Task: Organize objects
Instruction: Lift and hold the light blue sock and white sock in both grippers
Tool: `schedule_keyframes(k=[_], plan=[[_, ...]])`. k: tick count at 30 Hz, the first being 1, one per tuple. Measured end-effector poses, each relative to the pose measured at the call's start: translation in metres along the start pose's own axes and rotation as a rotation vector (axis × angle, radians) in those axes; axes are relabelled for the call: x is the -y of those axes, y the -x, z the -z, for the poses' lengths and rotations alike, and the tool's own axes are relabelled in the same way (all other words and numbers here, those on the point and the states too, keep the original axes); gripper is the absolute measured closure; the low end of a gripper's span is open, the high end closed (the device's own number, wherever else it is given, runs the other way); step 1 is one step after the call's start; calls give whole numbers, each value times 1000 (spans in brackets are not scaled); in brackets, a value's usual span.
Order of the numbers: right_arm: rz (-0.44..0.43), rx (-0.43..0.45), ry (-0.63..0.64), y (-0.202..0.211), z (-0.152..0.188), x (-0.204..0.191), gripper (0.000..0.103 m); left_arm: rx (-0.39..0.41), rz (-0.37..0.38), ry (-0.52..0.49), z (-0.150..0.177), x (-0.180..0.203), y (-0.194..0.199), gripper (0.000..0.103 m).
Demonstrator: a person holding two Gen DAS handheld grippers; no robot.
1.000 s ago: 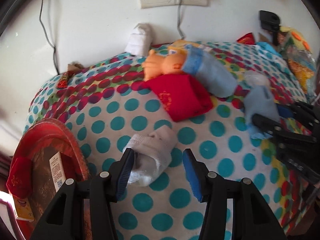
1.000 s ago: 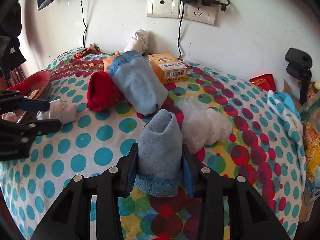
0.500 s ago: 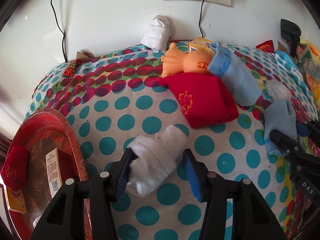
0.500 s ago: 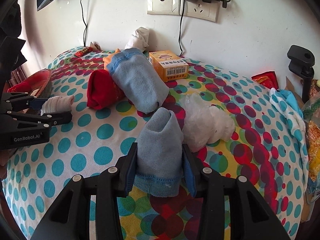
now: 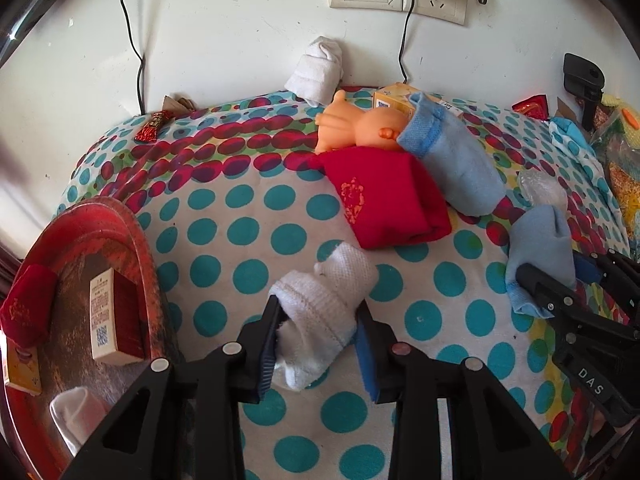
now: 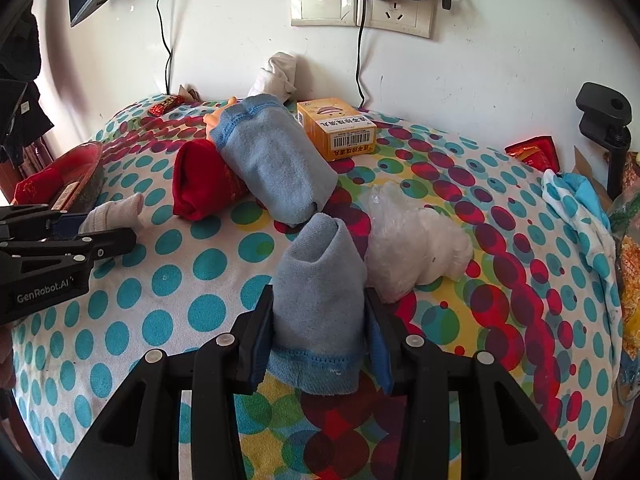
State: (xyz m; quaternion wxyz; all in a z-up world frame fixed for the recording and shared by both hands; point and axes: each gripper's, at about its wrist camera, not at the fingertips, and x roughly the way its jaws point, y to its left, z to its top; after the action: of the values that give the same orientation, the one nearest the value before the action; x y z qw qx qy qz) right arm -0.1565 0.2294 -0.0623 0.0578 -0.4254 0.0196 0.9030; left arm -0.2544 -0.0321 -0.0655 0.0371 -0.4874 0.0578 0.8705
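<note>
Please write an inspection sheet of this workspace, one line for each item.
Surface: dotted cloth covers the table.
Job's things: white sock and blue sock gripped; red tray at left holds a box, a red sock and a white sock.
Clutter: doll, red cloth, orange box, plastic wrap.
Grippers: left tool has just been closing, now on the white sock; right tool shut on the blue sock.
Cables: cords from wall sockets.
Surroundings: white wall.

A box (image 5: 108,316) lies in the tray (image 5: 140,248), left of the doll (image 5: 360,128).
</note>
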Motion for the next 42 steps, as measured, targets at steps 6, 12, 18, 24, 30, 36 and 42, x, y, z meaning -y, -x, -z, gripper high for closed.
schedule_keyframes(k=[6, 12, 18, 24, 30, 36, 42], plan=[[5, -1, 4, 0, -1, 0, 64, 5, -25, 18, 7, 5, 5, 69], [21, 0, 14, 0, -1, -2, 64, 2, -18, 19, 12, 5, 9, 69], [20, 0, 13, 0, 0, -2, 64, 2, -9, 17, 15, 4, 16, 69], [31, 1, 4, -1, 0, -3, 64, 14, 2, 19, 21, 3, 24, 68], [37, 0, 9, -1, 0, -3, 63, 27, -5, 13, 26, 1, 33, 68], [39, 0, 10, -1, 0, -3, 63, 40, 14, 9, 31, 1, 44, 68], [40, 0, 10, -1, 0, -4, 63, 50, 25, 0, 37, 3, 54, 68]])
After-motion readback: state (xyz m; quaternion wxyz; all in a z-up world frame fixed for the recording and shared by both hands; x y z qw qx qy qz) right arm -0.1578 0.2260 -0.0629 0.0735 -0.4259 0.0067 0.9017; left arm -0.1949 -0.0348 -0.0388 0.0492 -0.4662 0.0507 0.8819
